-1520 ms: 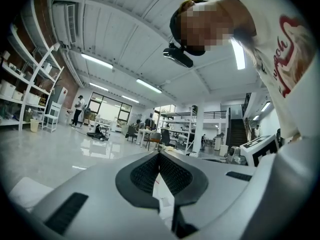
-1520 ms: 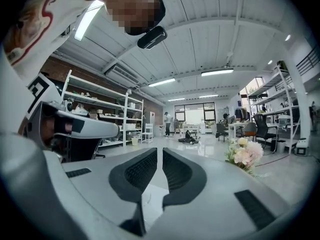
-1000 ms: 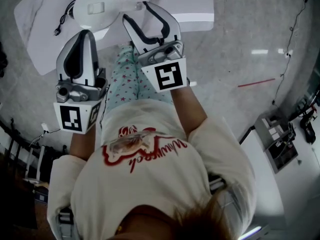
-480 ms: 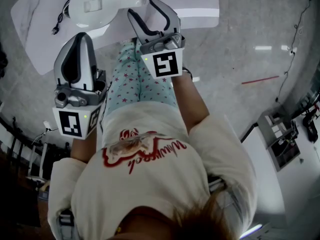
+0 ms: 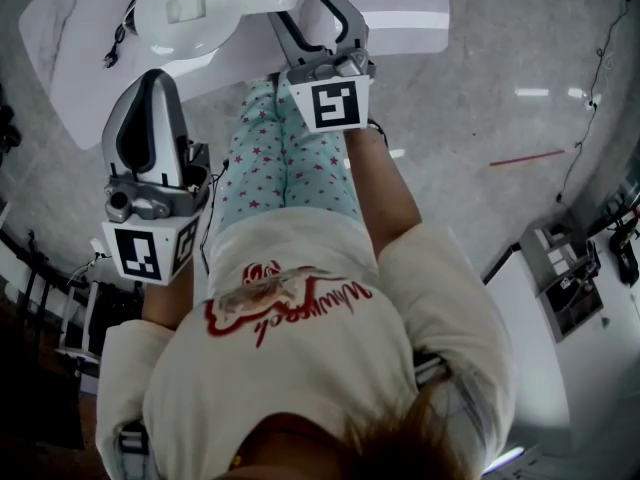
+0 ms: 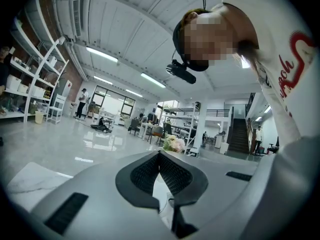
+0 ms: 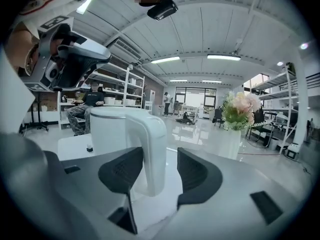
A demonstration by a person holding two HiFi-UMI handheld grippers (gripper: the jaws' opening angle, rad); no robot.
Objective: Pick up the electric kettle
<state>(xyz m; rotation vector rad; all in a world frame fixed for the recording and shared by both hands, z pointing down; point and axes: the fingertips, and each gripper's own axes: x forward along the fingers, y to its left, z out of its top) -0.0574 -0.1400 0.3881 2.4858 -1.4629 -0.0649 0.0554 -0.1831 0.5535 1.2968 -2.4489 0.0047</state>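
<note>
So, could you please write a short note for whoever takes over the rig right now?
Left tool: shut, empty, held off to the side.
Right tool: its jaws have just been opening. They stand apart on either side of the kettle handle, not gripping it.
Kettle: upright on the white table.
Done: right tool lined up on the handle.
Left: close on the handle, then lift.

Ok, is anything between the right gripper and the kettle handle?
Nothing visible. The kettle handle already stands between the jaws of the right gripper, which have just been opening and do not press on it.
</note>
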